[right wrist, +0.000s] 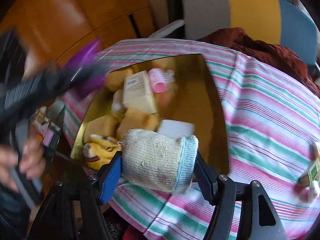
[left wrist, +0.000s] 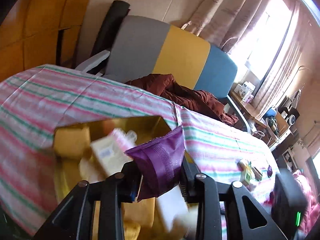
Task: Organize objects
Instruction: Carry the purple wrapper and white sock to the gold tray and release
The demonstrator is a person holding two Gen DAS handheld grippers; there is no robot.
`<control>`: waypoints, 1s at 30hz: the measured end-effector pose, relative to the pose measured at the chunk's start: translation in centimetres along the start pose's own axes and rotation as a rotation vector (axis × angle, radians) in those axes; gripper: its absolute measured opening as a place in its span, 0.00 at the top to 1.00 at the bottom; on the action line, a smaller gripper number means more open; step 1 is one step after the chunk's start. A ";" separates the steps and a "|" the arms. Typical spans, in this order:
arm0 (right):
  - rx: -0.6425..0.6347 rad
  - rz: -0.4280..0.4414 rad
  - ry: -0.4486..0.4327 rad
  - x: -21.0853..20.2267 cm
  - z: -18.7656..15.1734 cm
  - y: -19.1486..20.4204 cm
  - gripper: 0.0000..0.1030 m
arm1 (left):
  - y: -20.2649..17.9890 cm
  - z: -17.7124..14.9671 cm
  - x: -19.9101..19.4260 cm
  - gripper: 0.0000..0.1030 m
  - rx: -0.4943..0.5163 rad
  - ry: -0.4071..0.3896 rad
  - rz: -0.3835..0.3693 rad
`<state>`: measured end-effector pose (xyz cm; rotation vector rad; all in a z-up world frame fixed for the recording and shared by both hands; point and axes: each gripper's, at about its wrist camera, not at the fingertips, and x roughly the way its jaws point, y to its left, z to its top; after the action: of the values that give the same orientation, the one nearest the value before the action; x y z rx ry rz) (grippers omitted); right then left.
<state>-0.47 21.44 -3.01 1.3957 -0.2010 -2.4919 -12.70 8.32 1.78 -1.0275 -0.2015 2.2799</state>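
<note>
My left gripper (left wrist: 158, 167) is shut on a purple pouch (left wrist: 162, 152), which stands up between its fingers above the near side of a gold tray (left wrist: 140, 122). In the right wrist view that gripper and the pouch (right wrist: 86, 56) show as a blur at the upper left. My right gripper (right wrist: 158, 162) is shut on a beige knitted roll with a light blue cuff (right wrist: 152, 152), held over the tray's near edge (right wrist: 210, 110). In the tray lie a cream box (right wrist: 138, 92), a pink hair roller (right wrist: 160, 80), yellow sponges (right wrist: 138, 122), a white block (right wrist: 176, 128) and a yellow cloth toy (right wrist: 100, 150).
The tray sits on a table covered by a pink, green and white striped cloth (right wrist: 270, 110). A small green box (right wrist: 314, 172) and other small items (left wrist: 250, 170) lie at the right. Behind stand a grey, yellow and blue chair (left wrist: 170, 52) with a maroon garment (left wrist: 190, 96). A person's hand (right wrist: 30, 156) shows at left.
</note>
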 end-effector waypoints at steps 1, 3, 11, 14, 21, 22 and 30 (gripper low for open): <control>-0.015 0.012 0.006 0.3 0.0 0.5 0.33 | 0.0 0.7 0.7 0.45 -0.013 0.005 0.001; -0.036 0.038 0.010 0.8 -0.1 1.3 0.30 | 0.3 1.8 1.6 0.33 -0.053 -0.004 0.002; -0.060 0.087 0.012 1.6 -0.7 2.3 0.19 | 1.8 -0.1 0.6 0.33 -0.094 -0.012 0.071; -0.036 0.086 -0.004 1.2 -0.9 1.8 0.19 | 2.8 -2.4 -0.7 0.33 -0.120 -0.013 0.115; 0.022 0.034 -0.039 -0.2 -1.7 0.6 0.18 | 3.8 -6.8 -3.0 0.29 -0.143 -0.016 0.195; 0.030 0.021 -0.044 -0.4 -1.8 0.4 0.18 | 3.6 -7.3 -3.2 0.29 -0.133 -0.017 0.207; 0.018 -0.143 -0.119 -1.8 -2.6 0.5 0.14 | 1.7 -9.8 -4.9 0.22 -0.036 -0.060 0.327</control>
<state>2.77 21.56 -2.76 1.3121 -0.1532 -2.6995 -4.03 2.97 -2.51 -1.0758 -0.1057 2.6111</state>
